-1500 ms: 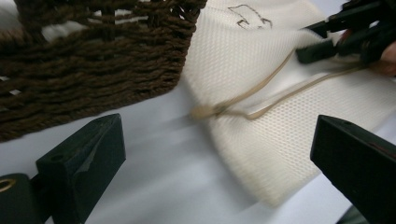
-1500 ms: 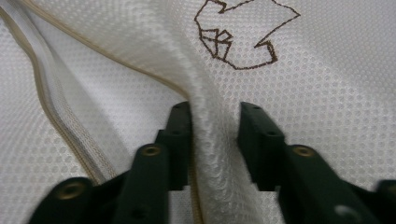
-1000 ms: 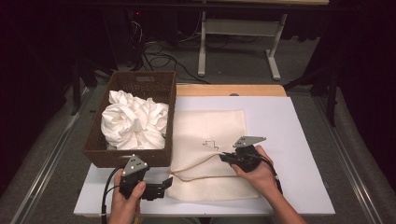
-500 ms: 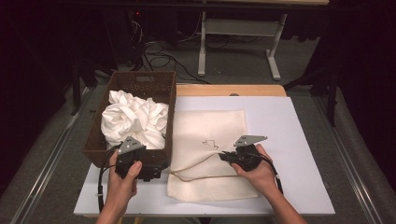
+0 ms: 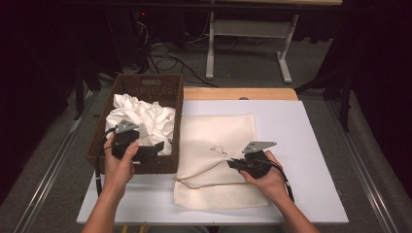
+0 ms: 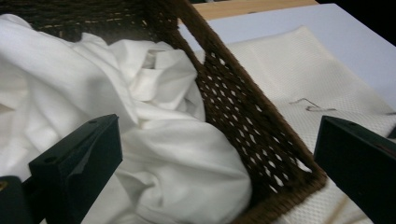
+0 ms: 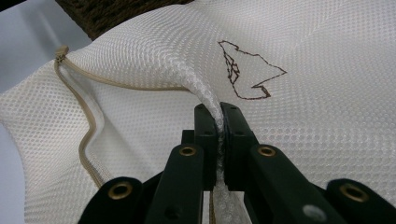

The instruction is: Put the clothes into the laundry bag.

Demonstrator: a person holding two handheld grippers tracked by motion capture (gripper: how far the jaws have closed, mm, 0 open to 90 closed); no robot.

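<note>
At the left of the table, a brown wicker basket (image 5: pixel 167 104) is sitting with a heap of crumpled white cloth (image 5: pixel 145 121) inside it. The left gripper (image 5: pixel 153 148) is hovering at the near end of the basket, just above the cloth; in the left gripper view its jaws are standing wide apart with nothing between them, the white cloth (image 6: pixel 140 154) lying below and the basket wall (image 6: pixel 243 116) running off to one side. The cloth looks light, soft and floppy, so it will probably sag and trail when lifted; a raised fold on top of the heap seems the best place to pinch, deep enough that the thin fabric is not slipping out.

Just beside the basket, to the right, a cream mesh bag (image 5: pixel 218 141) is lying flat on the white table (image 5: pixel 311 145), with a small dark stitched mark near its middle. It also looks light and limp, and its open weave should be giving the pads a fair hold. The right gripper (image 5: pixel 233 164) is resting on the bag near its zipper edge. In the right gripper view the jaws are clenched on a pinched-up ridge of the mesh bag (image 7: pixel 154 60), the top layer running up between the fingertips (image 7: pixel 204 126), with the tan zipper (image 7: pixel 88 135) curving off nearby.
</note>
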